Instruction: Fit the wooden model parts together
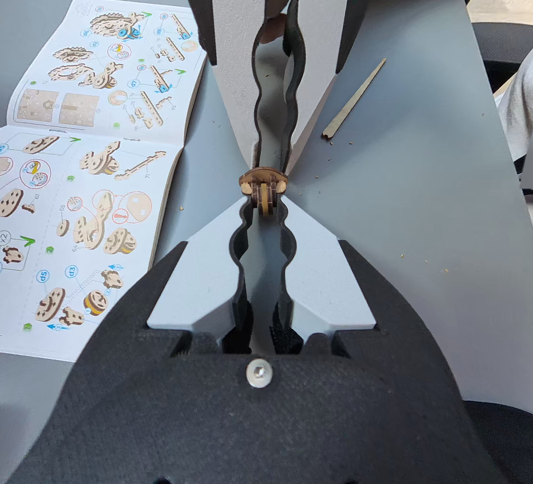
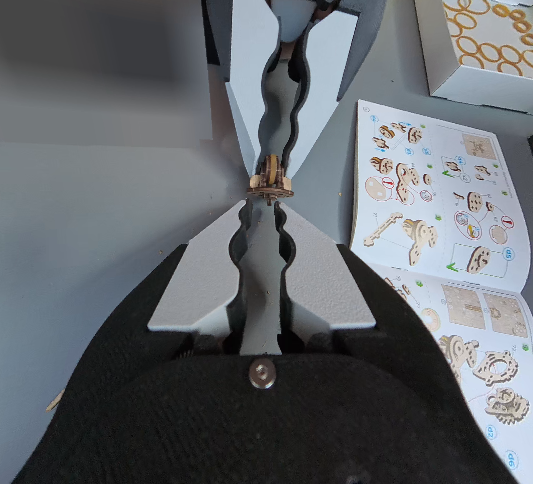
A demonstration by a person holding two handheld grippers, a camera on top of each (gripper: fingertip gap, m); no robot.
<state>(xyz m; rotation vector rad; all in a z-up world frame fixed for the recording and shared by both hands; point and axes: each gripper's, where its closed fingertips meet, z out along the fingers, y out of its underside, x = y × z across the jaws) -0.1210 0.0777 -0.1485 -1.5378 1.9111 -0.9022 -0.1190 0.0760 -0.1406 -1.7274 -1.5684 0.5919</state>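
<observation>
In your left wrist view, the open instruction booklet [image 1: 95,170] fills the left side of the frame, its glossy pages curling at the spine and its right edge lying near your fingers. At centre, your left gripper [image 1: 264,206] comes up from the bottom, black textured body with pale grey finger blocks and wavy black pads, clenched on the round disc stack at the lower end of the wooden model part [image 1: 263,189]. The right gripper [image 1: 269,170] reaches down from the top of the frame, its tips meeting the flat oval plate of the same piece; you cannot tell whether it actually pinches that plate. To the right, a thin wooden stick [image 1: 354,98] lies apart on the matte grey table [image 1: 418,210], with wood crumbs scattered around it, and the table's edge runs down the right side.

In your right wrist view, the left half is bare table, partly blurred. At centre the small assembly sits between both sets of tips, just clear of yours. The booklet occupies the lower right; a white cardboard box [image 2: 476,77] of tan rings [image 2: 473,46] stands in the upper right corner.
</observation>
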